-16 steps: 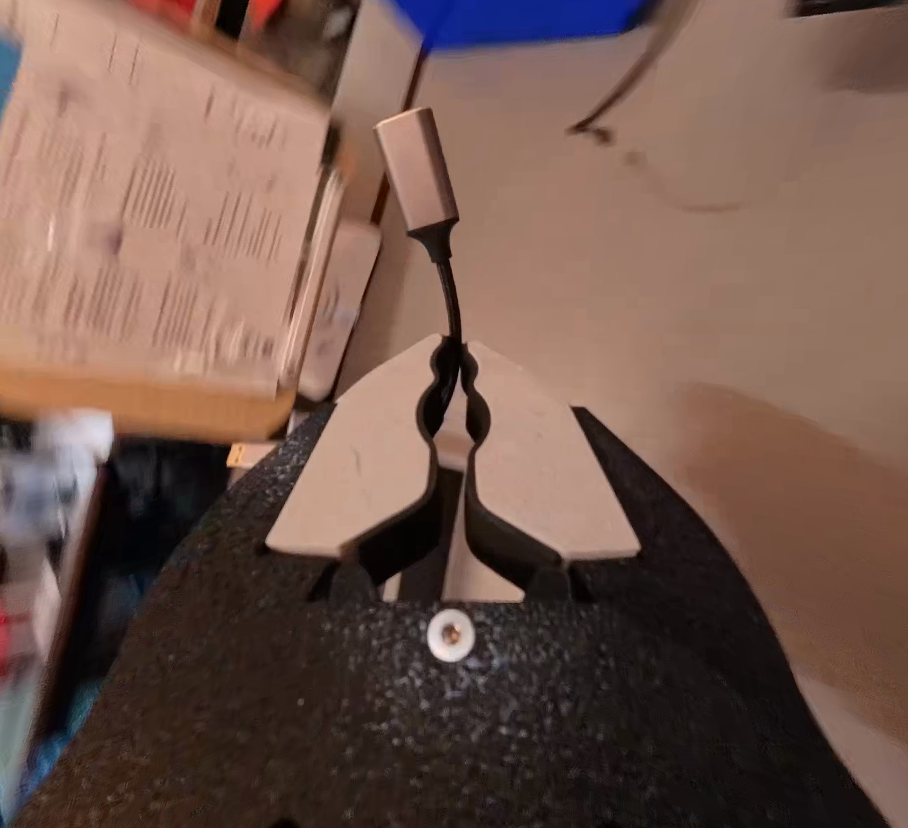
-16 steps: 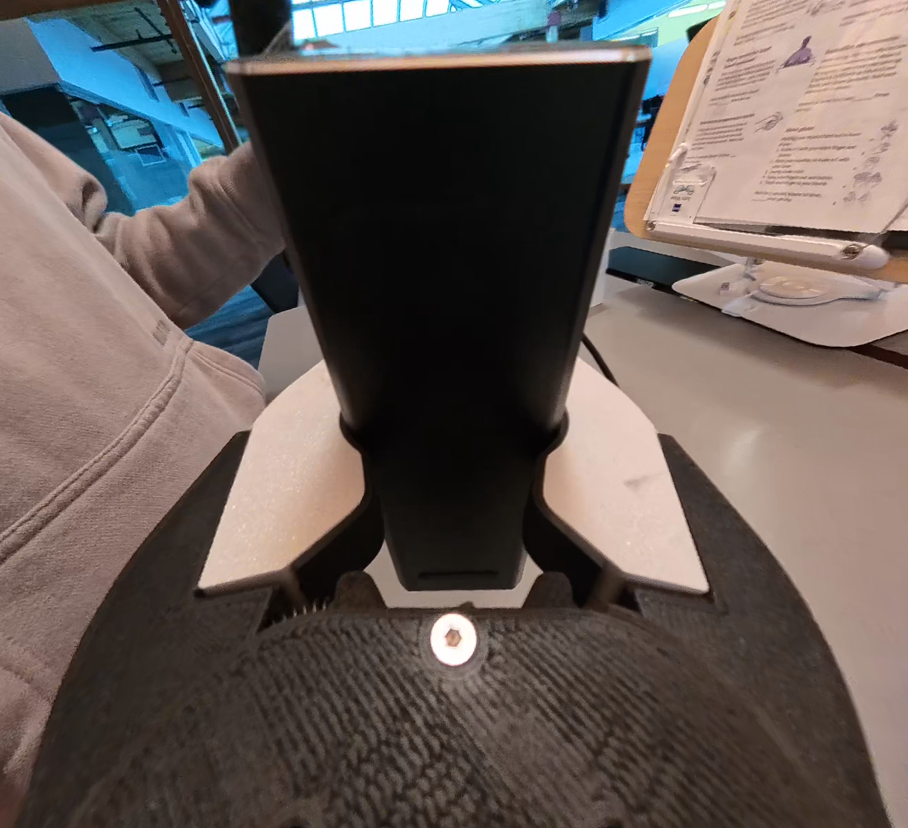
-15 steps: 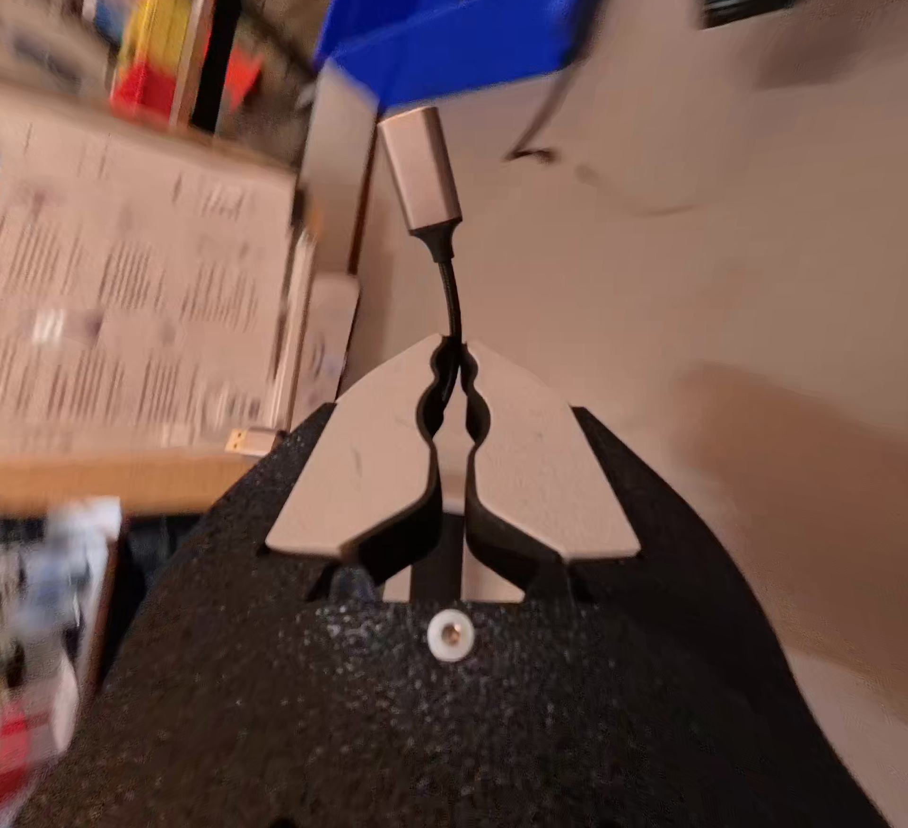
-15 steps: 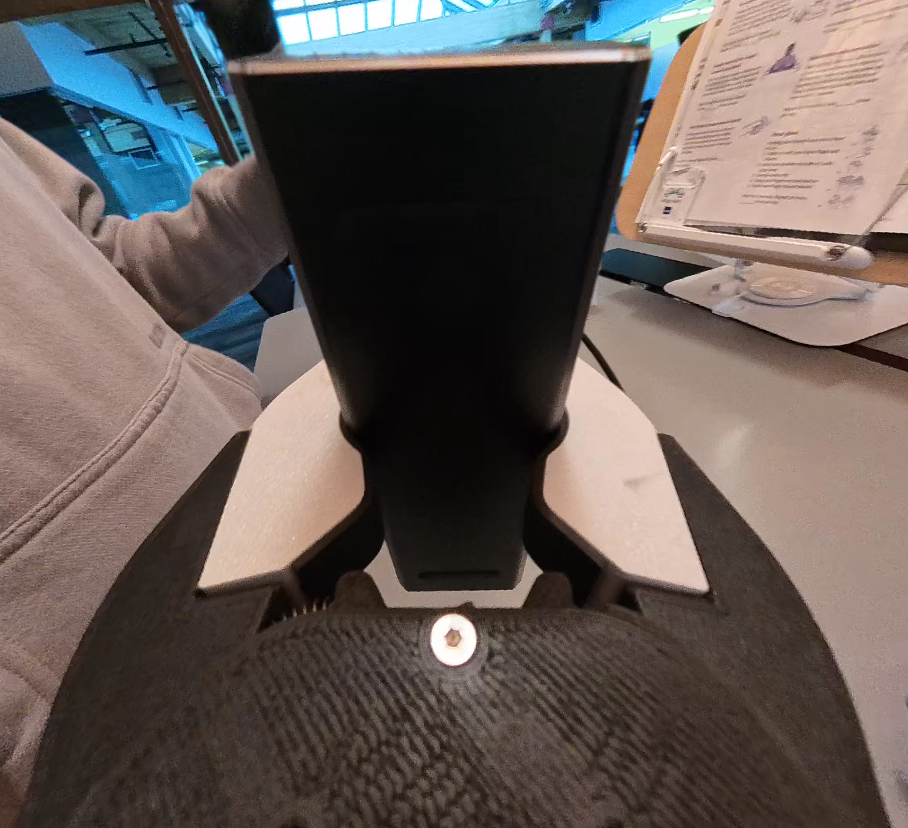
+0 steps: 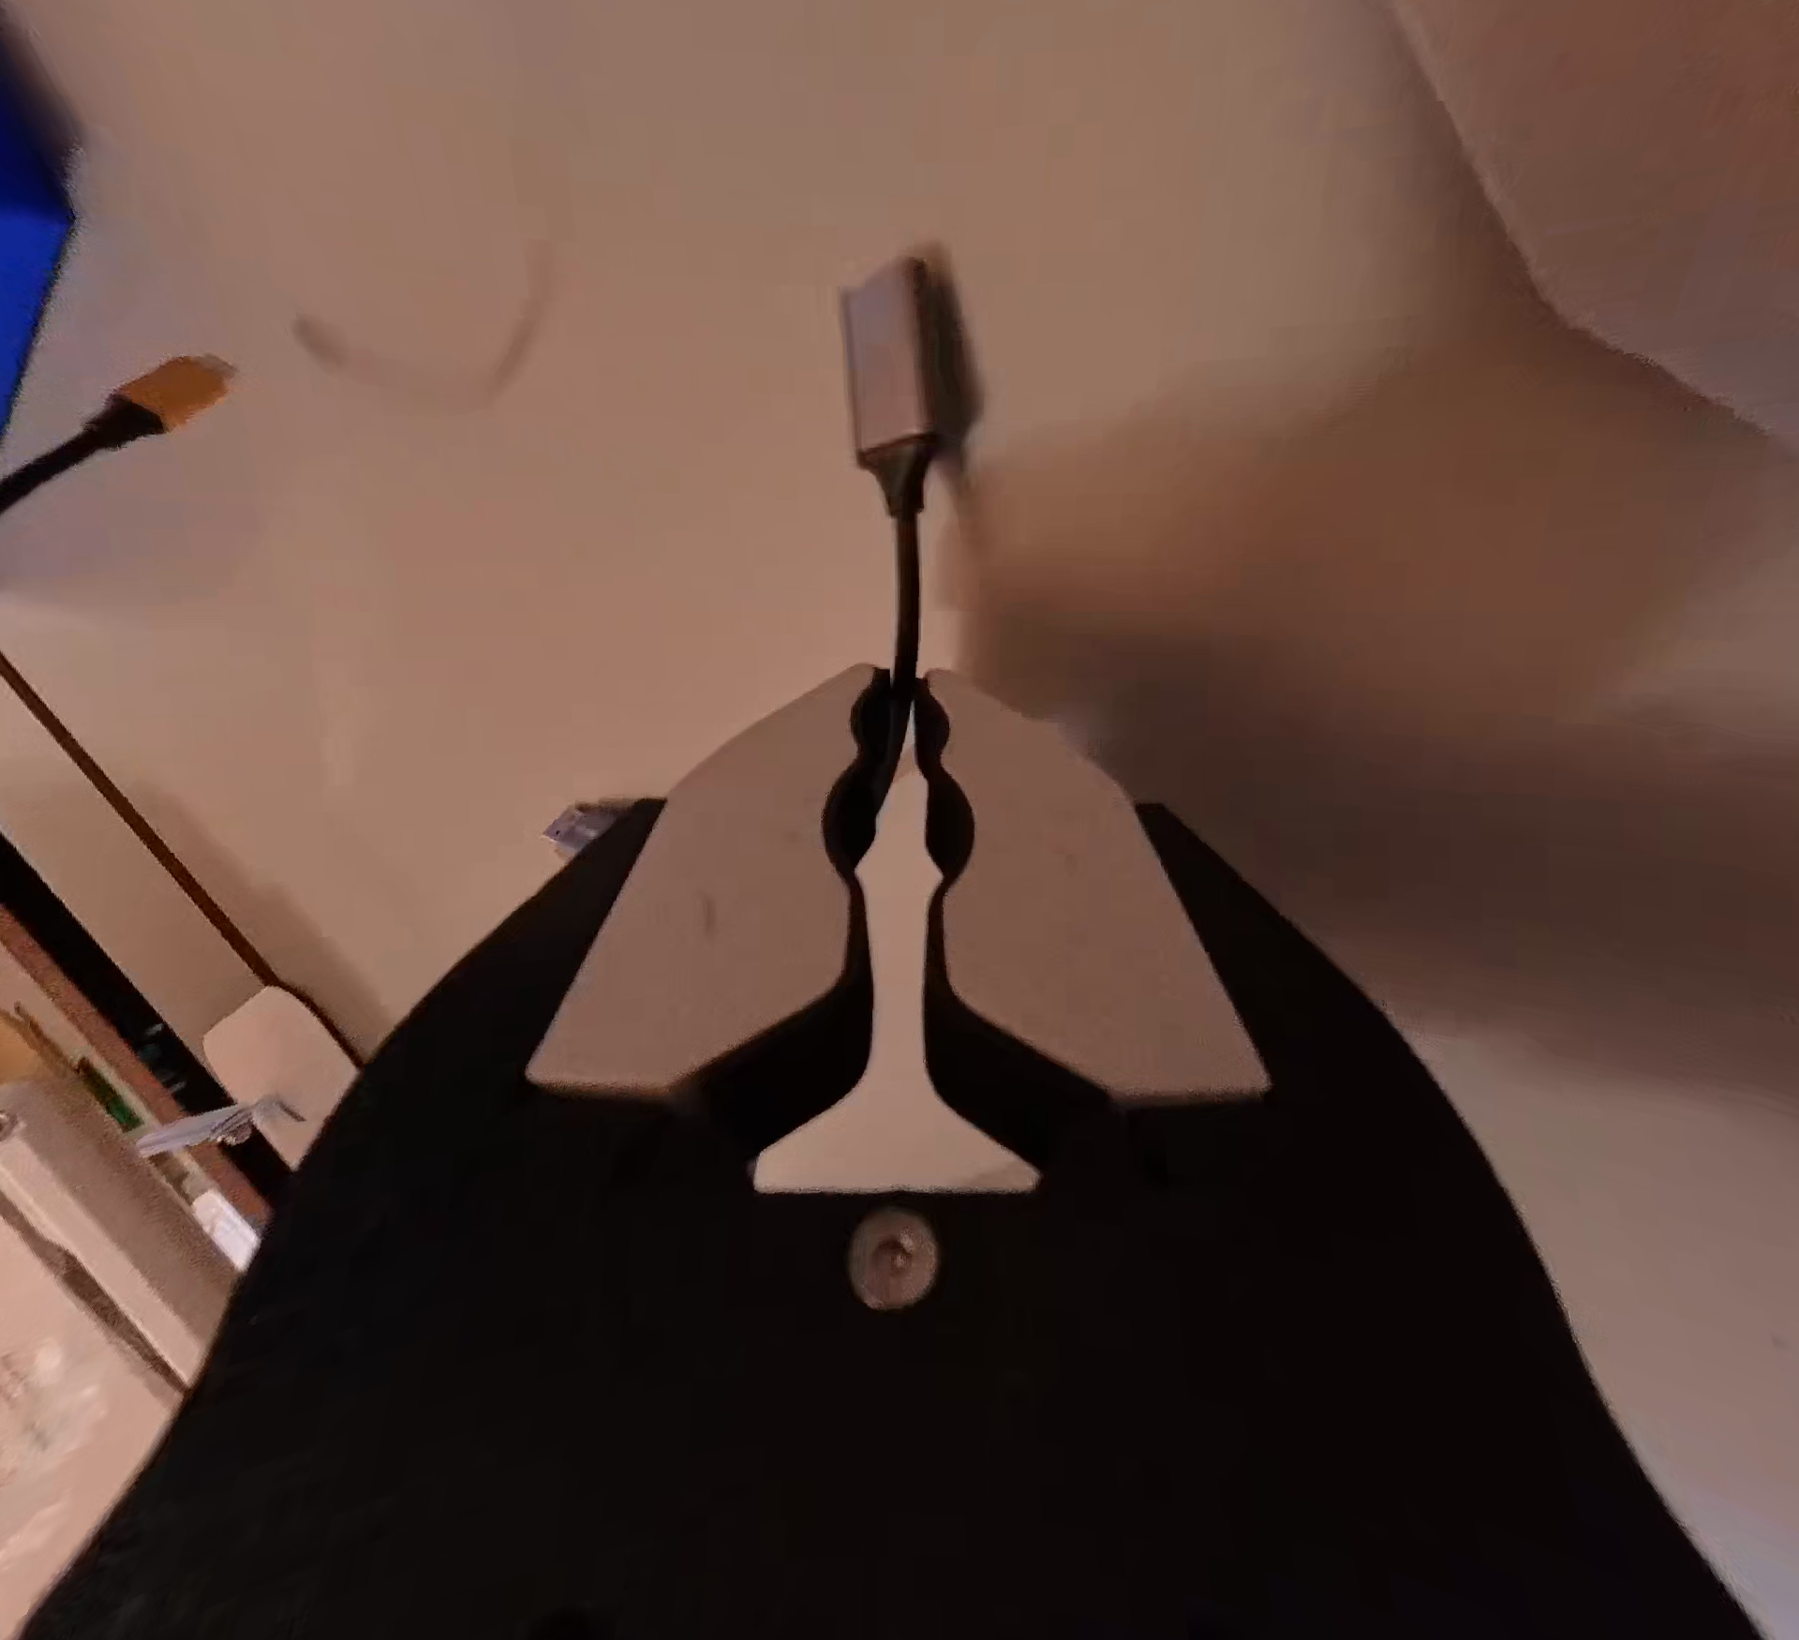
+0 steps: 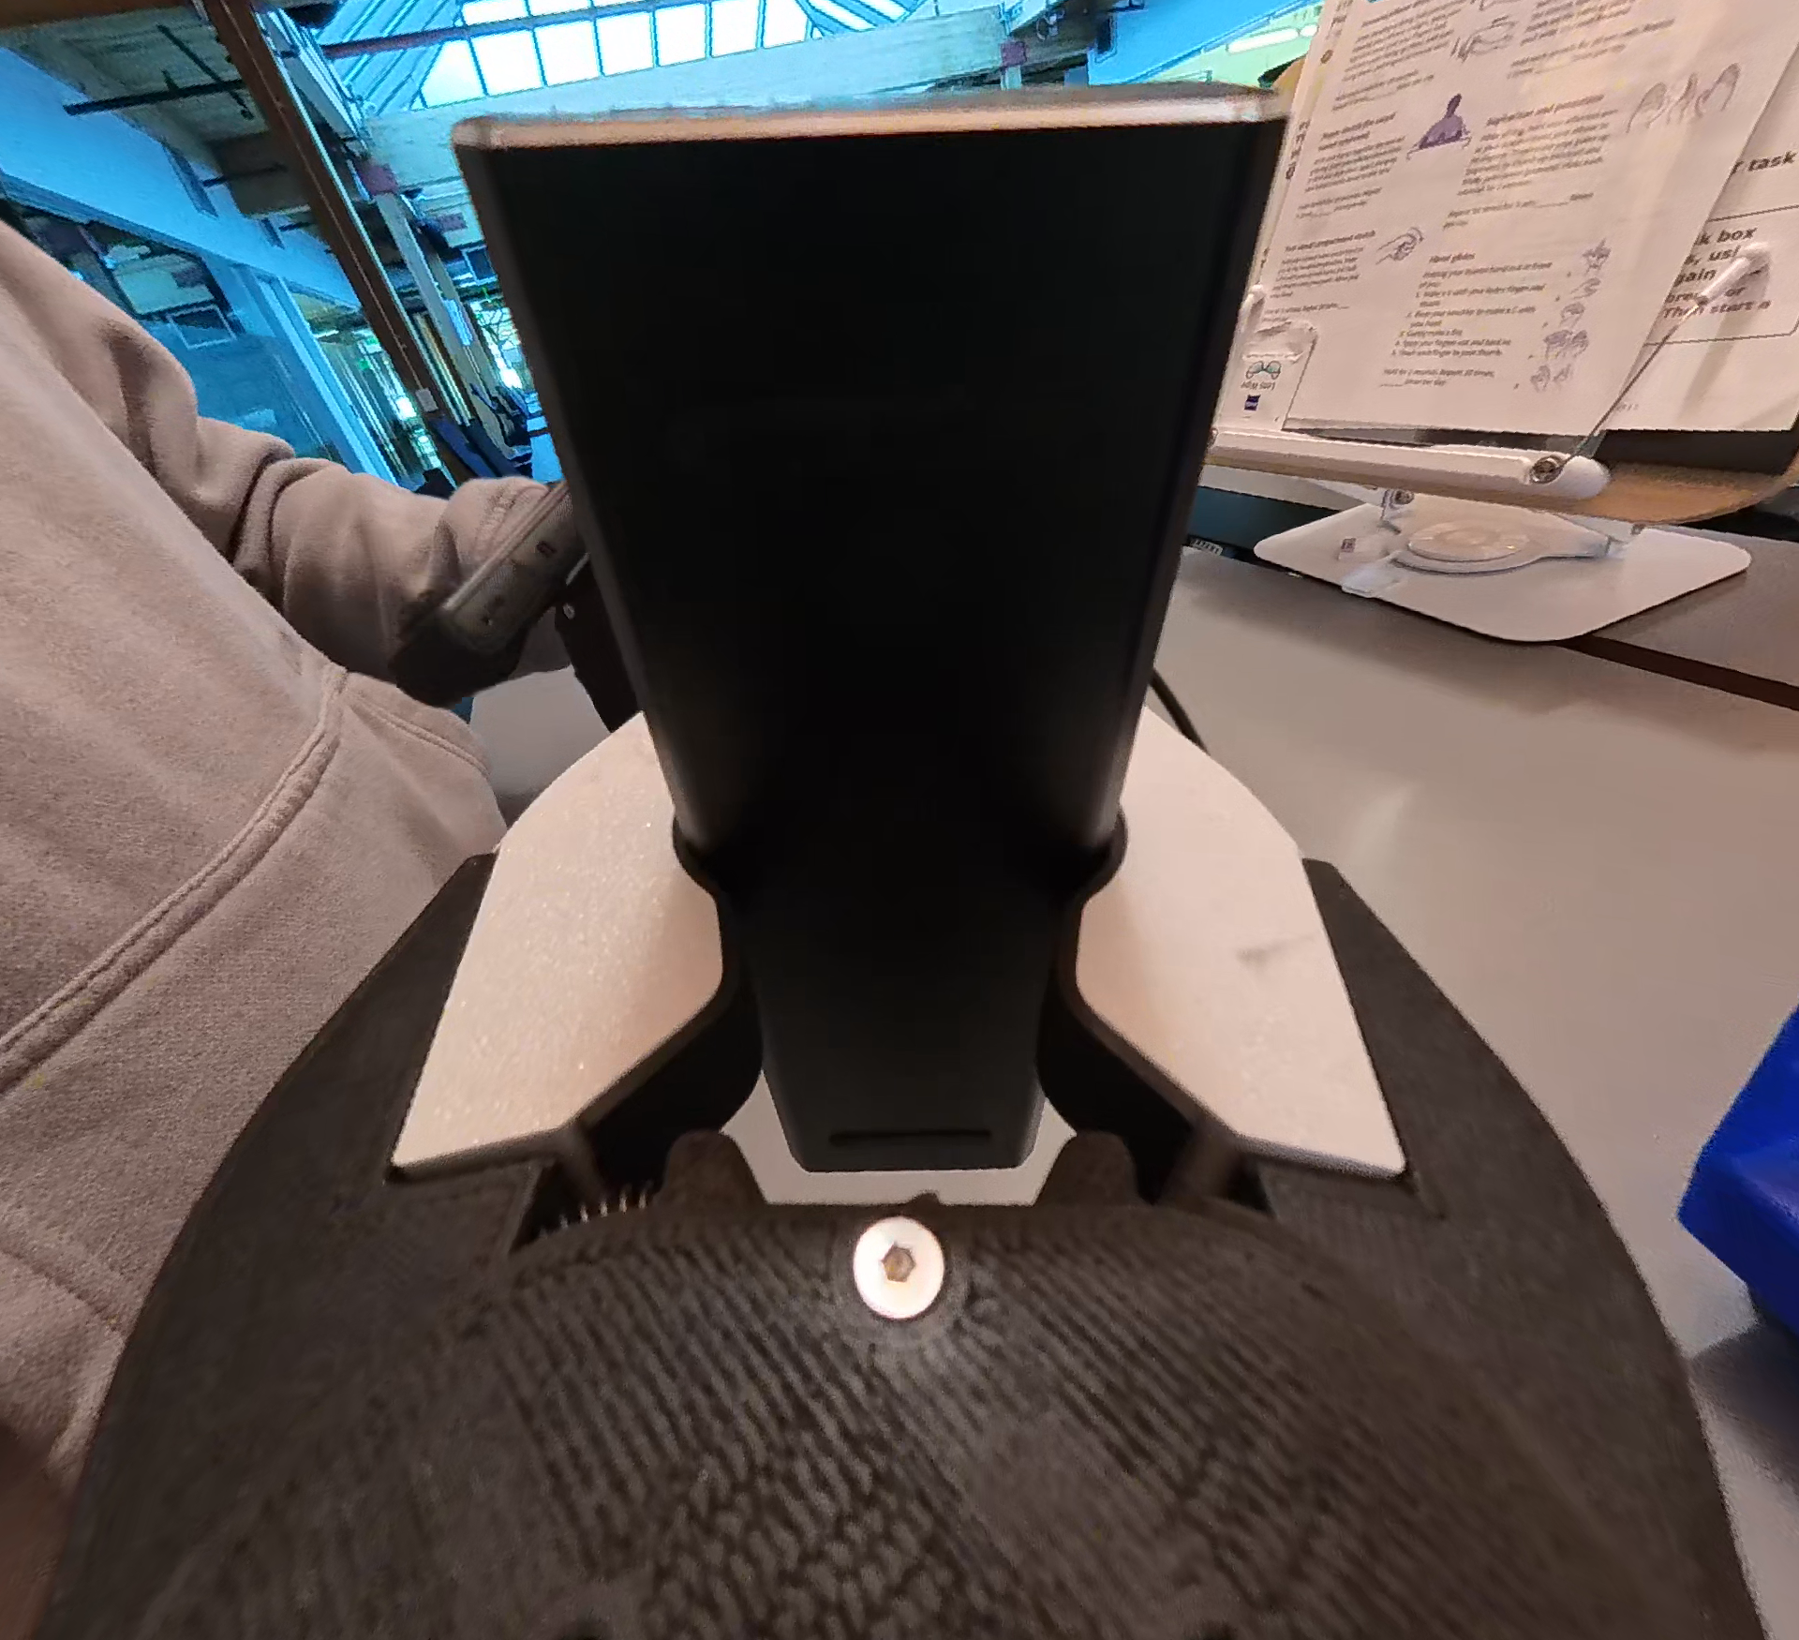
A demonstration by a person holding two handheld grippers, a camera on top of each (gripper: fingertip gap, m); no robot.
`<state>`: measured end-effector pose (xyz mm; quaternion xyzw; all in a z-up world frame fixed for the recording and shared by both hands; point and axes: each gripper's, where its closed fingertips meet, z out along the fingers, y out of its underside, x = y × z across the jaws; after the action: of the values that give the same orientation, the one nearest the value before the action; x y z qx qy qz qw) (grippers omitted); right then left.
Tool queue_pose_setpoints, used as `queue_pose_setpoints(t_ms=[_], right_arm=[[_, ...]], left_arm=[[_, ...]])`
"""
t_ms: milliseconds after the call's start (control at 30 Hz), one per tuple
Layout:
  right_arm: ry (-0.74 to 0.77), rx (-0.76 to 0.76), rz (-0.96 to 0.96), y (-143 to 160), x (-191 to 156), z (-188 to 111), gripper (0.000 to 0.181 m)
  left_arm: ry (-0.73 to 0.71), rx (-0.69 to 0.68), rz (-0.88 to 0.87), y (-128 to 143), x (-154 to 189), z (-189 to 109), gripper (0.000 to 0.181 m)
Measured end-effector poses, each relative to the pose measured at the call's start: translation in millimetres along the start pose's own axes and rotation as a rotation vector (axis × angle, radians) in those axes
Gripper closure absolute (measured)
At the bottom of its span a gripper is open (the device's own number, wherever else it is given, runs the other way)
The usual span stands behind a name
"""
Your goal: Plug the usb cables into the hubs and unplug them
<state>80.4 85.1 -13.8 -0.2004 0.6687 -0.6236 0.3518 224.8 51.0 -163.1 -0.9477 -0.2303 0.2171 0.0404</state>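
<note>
My left gripper (image 5: 903, 680) is shut on a thin black USB cable (image 5: 907, 581). The cable's grey metal plug (image 5: 888, 362) sticks out ahead of the fingertips, above the pale table (image 5: 681, 133). My right gripper (image 6: 900, 853) is shut on a black slab-shaped hub (image 6: 866, 464), held upright with its far end pointing up and away. A narrow slot (image 6: 910, 1139) shows on the hub's near end. A second cable with a gold-coloured plug (image 5: 170, 393) lies on the table at the left.
A blue bin shows at the left edge of the left wrist view (image 5: 24, 230) and at the right edge of the right wrist view (image 6: 1752, 1184). A document stand (image 6: 1499, 561) holding printed sheets stands at the back right. A person's grey sleeve (image 6: 195, 668) fills the left.
My left gripper has swung right and down with the cable: the document stand and blue bin have slid out of its view and bare table fills it. The right gripper still holds the hub upright.
</note>
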Motion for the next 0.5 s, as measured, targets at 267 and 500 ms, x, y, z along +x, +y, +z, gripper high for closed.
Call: queue_pose_setpoints(t_ms=[267,500], right_arm=[[0.005,-0.007,-0.006,1,-1,0,0.108],[0.0,-0.005,0.005,3,1,1,0.109]], left_arm=[[-0.049,-0.089,-0.338,7,-25,-8,0.152],[-0.074,-0.215,-1.202,57,-49,21,0.146]])
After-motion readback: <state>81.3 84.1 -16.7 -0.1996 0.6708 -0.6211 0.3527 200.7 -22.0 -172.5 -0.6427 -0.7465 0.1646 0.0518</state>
